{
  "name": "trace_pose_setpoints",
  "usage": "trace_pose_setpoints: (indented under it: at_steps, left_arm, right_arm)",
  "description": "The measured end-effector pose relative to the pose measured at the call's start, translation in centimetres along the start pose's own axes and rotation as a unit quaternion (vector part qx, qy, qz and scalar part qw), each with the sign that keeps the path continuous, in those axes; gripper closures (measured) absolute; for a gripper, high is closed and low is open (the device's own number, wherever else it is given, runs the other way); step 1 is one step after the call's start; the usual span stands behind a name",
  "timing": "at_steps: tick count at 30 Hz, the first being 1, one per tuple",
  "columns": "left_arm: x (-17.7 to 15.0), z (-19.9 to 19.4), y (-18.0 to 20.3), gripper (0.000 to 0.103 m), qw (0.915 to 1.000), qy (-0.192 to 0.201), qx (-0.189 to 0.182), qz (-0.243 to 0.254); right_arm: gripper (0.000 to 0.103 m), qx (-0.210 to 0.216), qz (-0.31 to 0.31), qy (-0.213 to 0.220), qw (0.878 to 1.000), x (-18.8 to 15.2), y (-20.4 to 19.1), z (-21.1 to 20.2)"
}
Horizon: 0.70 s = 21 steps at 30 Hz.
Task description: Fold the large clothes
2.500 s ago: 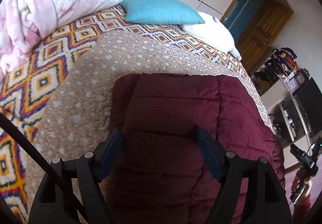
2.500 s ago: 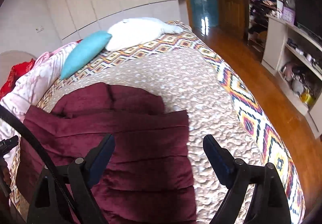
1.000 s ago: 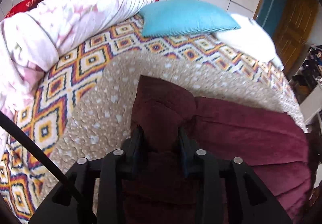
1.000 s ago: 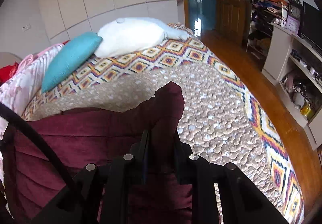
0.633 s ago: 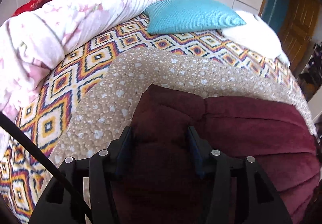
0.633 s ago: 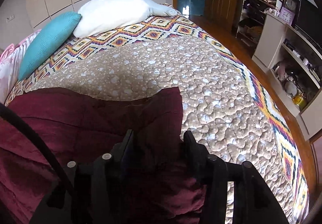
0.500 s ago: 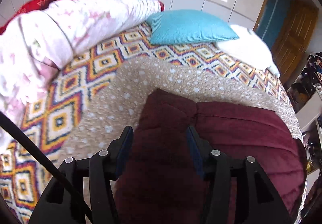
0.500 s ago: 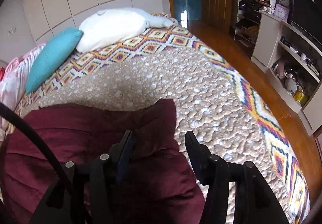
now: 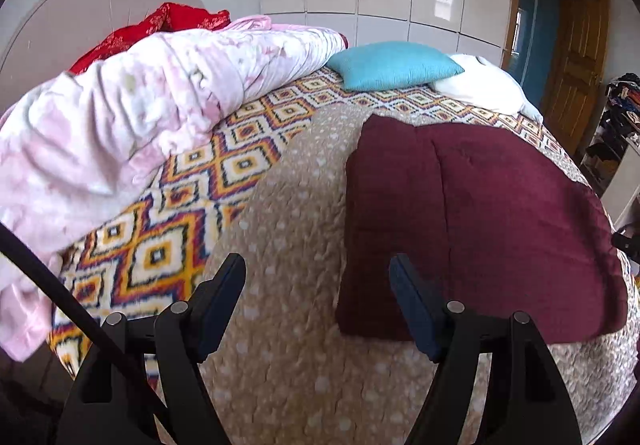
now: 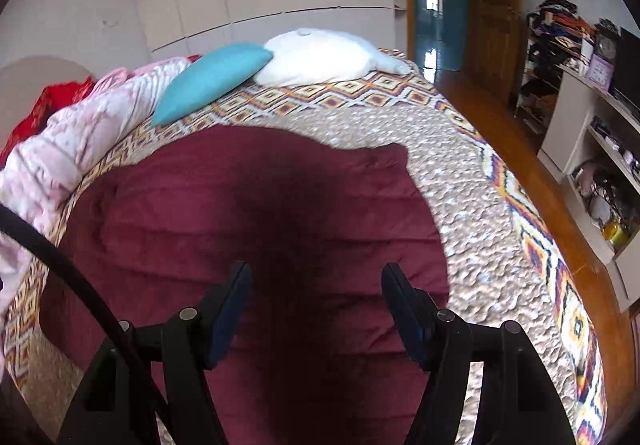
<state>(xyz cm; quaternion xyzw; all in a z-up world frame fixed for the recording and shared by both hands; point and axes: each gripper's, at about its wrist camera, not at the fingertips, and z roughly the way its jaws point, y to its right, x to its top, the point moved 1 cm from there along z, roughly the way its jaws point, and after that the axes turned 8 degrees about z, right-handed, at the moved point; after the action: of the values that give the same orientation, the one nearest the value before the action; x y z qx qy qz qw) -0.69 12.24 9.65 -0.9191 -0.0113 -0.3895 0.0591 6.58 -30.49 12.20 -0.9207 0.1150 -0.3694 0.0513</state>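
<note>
A dark red quilted garment [image 9: 480,221] lies folded flat in a rectangle on the beige spotted bedspread [image 9: 296,213]. It also fills the middle of the right wrist view [image 10: 260,229]. My left gripper [image 9: 316,305] is open and empty, above the bedspread just left of the garment's near left corner. My right gripper [image 10: 316,305] is open and empty, above the near part of the garment, not touching it.
A pink-white duvet [image 9: 120,125] with red cloth [image 9: 156,25] is piled at the left. A teal cushion [image 9: 396,65] and white pillow [image 9: 480,89] lie at the far side. Shelves [image 10: 592,149] and wooden floor [image 10: 532,173] are at the right.
Both grippers held the garment's far corners a second ago, laid them down, opened and pulled back. The garment now lies flat, folded over.
</note>
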Motion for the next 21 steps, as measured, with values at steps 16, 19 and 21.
trace_pose_setpoints:
  at_steps: [16,19,21]
  left_arm:
    - [-12.4,1.1,-0.9,0.030,0.9976,-0.048,0.009,-0.049]
    - [-13.5,2.5,-1.1,0.030,0.9962,-0.069,-0.003,-0.054]
    - [-14.2,3.1,-1.3,0.030,0.9956,-0.075,-0.006,-0.056]
  right_arm:
    - [0.049,-0.008,-0.062,-0.044,0.997,-5.7,-9.9,1.7]
    - [0.054,0.032,-0.093,-0.035,0.994,-6.2,-14.8,0.9]
    - [0.057,0.077,-0.113,-0.047,0.989,-6.9,-18.6,1.2]
